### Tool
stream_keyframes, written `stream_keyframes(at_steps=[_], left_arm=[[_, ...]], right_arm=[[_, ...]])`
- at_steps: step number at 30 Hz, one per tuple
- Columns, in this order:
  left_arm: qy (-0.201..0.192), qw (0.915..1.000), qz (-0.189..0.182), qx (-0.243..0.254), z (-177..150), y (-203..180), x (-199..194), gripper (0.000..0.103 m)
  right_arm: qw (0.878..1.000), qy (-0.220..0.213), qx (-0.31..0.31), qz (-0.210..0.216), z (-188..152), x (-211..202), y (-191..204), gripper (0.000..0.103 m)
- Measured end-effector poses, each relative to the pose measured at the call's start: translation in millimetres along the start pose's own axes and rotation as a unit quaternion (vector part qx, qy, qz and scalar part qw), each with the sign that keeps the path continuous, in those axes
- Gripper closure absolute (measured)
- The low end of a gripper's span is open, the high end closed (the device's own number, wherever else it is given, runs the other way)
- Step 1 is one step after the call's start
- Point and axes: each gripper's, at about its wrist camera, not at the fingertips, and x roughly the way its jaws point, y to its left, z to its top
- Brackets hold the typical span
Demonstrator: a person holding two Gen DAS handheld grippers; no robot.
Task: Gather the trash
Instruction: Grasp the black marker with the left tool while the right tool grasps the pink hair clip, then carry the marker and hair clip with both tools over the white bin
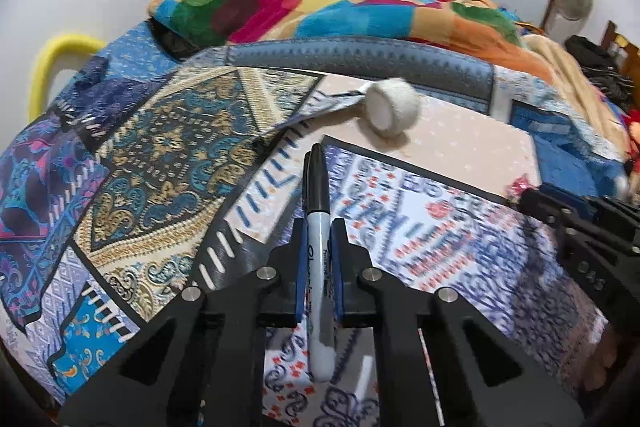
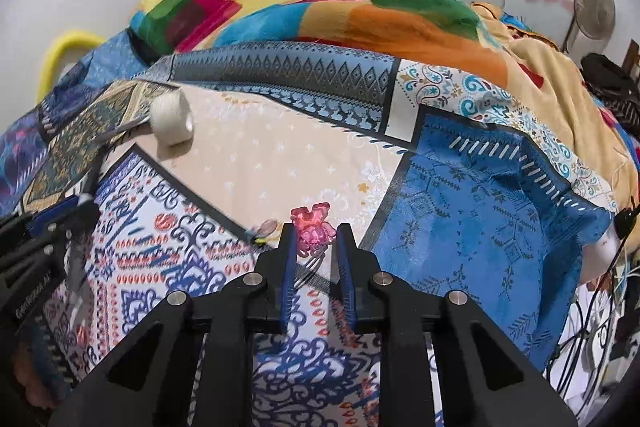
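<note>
My left gripper (image 1: 319, 223) is shut on a black-capped grey marker (image 1: 318, 179), which lies lengthwise between the blue pads with its cap sticking out ahead. A white tape roll (image 1: 392, 107) rests on the patchwork bedspread (image 1: 440, 155) beyond it. In the right wrist view my right gripper (image 2: 314, 229) is shut on a pink translucent hair clip (image 2: 312, 227) at its fingertips, low over the bedspread (image 2: 280, 155). The tape roll (image 2: 172, 121) sits far left there. Each gripper shows at the edge of the other's view: the right gripper (image 1: 528, 195) and the left gripper (image 2: 60, 215).
A small clear disc with a yellow-black bit (image 2: 264, 231) lies just left of the right fingertips. A bright multicoloured blanket (image 1: 280, 3) is heaped at the far side of the bed. A yellow padded rail (image 1: 52, 59) is at the left, a fan (image 2: 594, 11) and cables (image 2: 600, 307) at the right.
</note>
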Motion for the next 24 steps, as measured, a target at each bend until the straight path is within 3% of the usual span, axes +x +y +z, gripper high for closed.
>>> stream_keyframes(at_steps=[3,10,24], left_arm=[[-0.008,0.9998,-0.018,0.007,-2,-1,-18,0.093],[-0.012,0.9985,-0.051,0.014,-1,-3,-67,0.093],[-0.053,0.9967,-0.059,0.018,-28,13,-211,0.093]], right_arm=[[1.000,0.004,-0.005,-0.017,-2,-8,2,0.085],[1.000,-0.020,0.005,0.004,-3,-54,0,0.085],[0.997,-0.069,0.026,0.023,-4,-170,17,0.085]])
